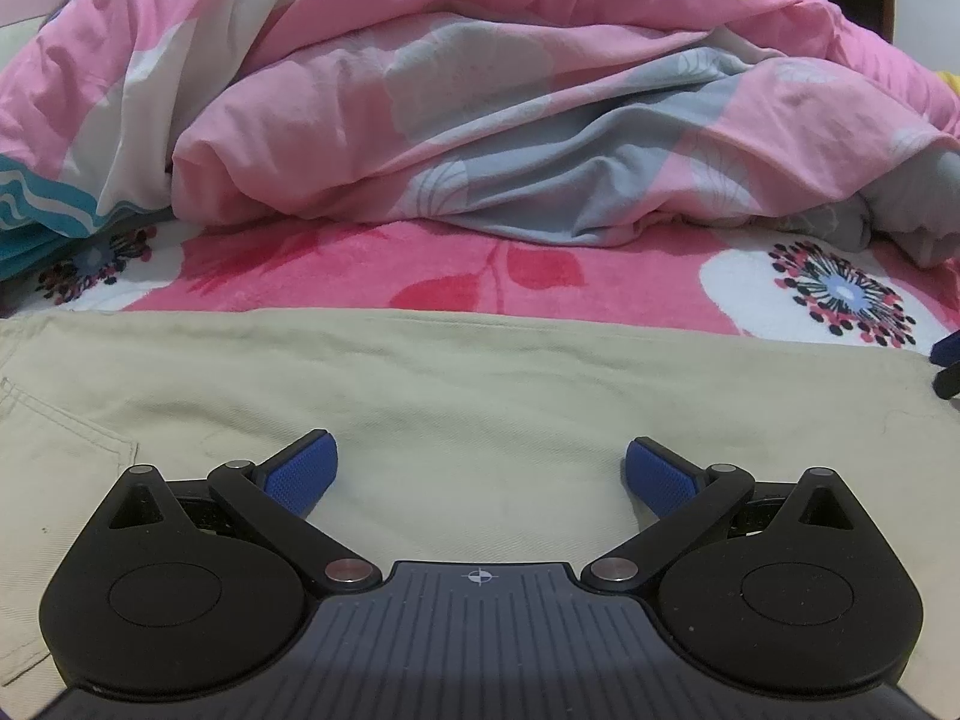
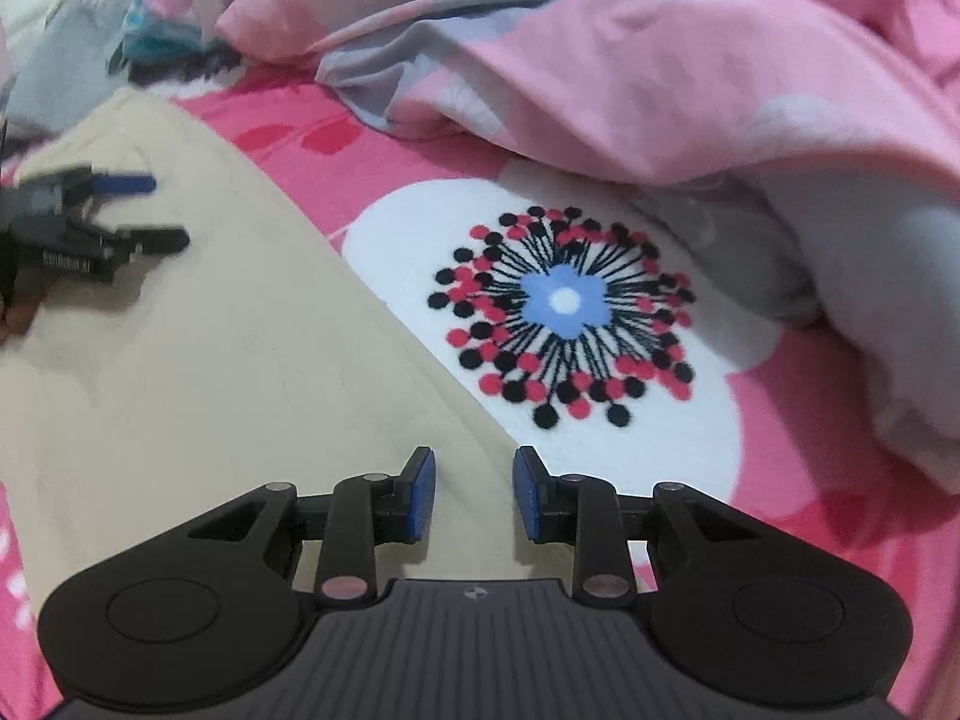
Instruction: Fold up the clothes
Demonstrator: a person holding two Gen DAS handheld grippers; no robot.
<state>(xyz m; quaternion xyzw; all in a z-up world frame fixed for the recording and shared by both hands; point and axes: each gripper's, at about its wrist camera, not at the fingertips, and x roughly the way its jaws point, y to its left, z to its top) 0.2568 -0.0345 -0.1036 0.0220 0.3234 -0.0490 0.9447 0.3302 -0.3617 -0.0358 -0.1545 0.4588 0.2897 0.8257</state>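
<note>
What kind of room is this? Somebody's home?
Most likely a bedroom, with the work done on a bed. A rumpled pink and grey duvet is heaped at the back, a fleecy pink flowered blanket covers the surface, and a beige garment lies spread flat on it.

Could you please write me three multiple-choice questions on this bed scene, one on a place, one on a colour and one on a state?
1. Where does the beige garment lie?
A. On the flowered blanket
B. On top of the pink quilt
C. On the floor

2. What colour are the pads on the fingers?
A. Red
B. Blue
C. Yellow

3. What state is the left gripper in?
A. Shut on the garment
B. Shut on nothing
C. Open, with nothing between its fingers

Answers:
1 A, the beige cloth is spread flat over the flower print, in front of the bunched quilt.
2 B, both wrist views show blue pads.
3 C, its fingers stand wide apart above the cloth.
</note>
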